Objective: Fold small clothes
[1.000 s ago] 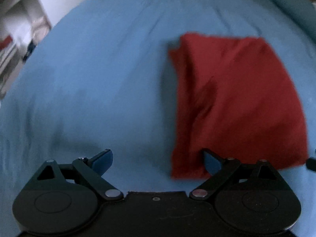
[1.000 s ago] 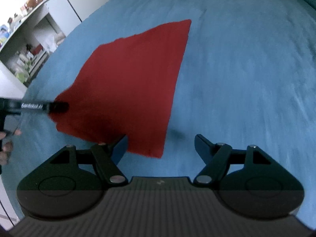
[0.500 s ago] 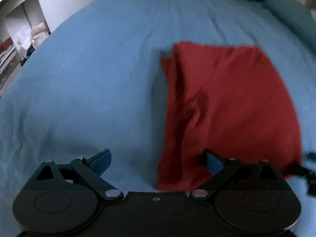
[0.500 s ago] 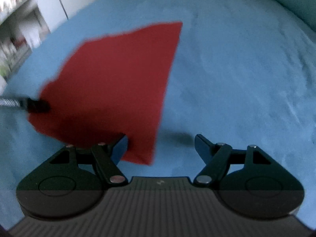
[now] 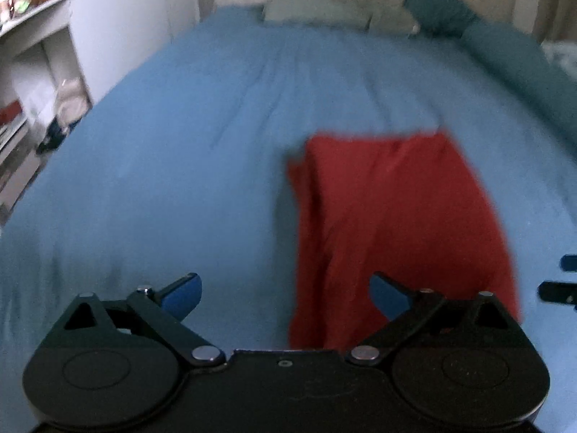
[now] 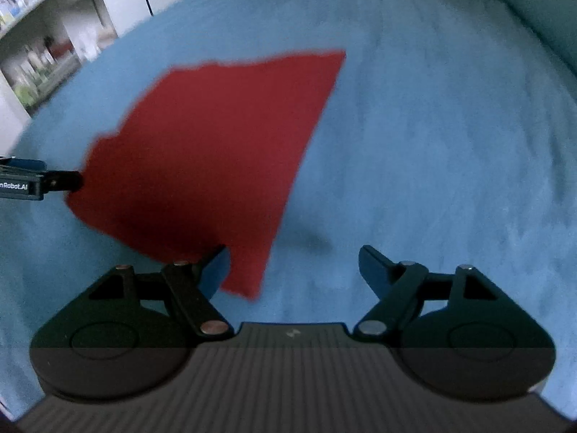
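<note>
A folded red cloth (image 5: 393, 223) lies flat on the blue bedspread (image 5: 180, 166), with a few creases along its left side. My left gripper (image 5: 285, 292) hovers over the cloth's near left corner, jaws wide apart and nothing between them. In the right wrist view the same red cloth (image 6: 216, 151) spreads to the left of centre. My right gripper (image 6: 294, 269) stands over its near right corner, its jaws opening wide with only the cloth's corner lying below them, not pinched. The left gripper's fingertips (image 6: 61, 182) poke in at the cloth's left edge.
Pillows (image 5: 317, 12) and a teal bolster (image 5: 505, 50) sit at the bed's head. White shelves (image 5: 32, 83) with clutter line the left wall. The bedspread (image 6: 450, 144) stretches bare to the right of the cloth.
Both grippers have lifted and tilted up, so more of the bed and headboard shows. The right gripper's jaws stand a little wider. The cloth lies as before.
</note>
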`<act>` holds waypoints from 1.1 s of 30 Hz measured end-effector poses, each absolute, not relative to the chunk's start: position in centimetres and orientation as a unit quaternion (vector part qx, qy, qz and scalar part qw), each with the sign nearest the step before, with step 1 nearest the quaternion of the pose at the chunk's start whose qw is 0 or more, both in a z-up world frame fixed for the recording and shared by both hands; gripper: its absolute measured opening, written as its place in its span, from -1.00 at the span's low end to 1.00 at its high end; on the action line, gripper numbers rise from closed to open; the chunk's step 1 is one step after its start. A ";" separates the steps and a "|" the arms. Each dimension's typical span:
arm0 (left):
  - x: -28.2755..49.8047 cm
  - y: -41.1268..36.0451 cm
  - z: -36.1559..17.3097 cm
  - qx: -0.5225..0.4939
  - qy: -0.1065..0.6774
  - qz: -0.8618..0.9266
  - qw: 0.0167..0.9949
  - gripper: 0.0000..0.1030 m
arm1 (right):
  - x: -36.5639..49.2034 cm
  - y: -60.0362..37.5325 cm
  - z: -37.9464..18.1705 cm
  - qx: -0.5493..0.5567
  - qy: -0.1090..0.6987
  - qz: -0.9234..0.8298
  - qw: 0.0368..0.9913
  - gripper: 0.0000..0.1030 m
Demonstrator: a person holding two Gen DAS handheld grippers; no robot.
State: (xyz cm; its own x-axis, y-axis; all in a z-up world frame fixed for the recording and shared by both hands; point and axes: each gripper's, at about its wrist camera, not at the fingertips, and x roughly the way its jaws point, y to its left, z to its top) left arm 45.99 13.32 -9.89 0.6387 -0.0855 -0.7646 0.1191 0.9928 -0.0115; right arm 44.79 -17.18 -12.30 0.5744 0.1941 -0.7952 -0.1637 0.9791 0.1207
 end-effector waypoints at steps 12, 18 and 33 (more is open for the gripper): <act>54.8 13.6 -14.0 -0.095 0.490 -0.102 0.861 0.72 | 54.4 -18.8 -13.2 0.153 0.504 0.084 0.846 1.00; 55.7 13.3 -16.5 -0.110 0.500 -0.110 0.852 0.61 | 55.6 -18.3 -16.0 0.170 0.511 0.088 0.838 0.62; 54.6 9.6 -13.4 -0.037 0.473 -0.129 0.871 -0.54 | 54.9 -17.0 -14.5 0.160 0.476 0.105 0.858 -0.27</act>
State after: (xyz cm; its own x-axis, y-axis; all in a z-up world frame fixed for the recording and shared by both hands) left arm 54.61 9.63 -13.44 0.5201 -0.2598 -0.8136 0.1894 0.9640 -0.1868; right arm 54.94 -17.01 -14.51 0.5253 0.3322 -0.7834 -0.0273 0.9268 0.3746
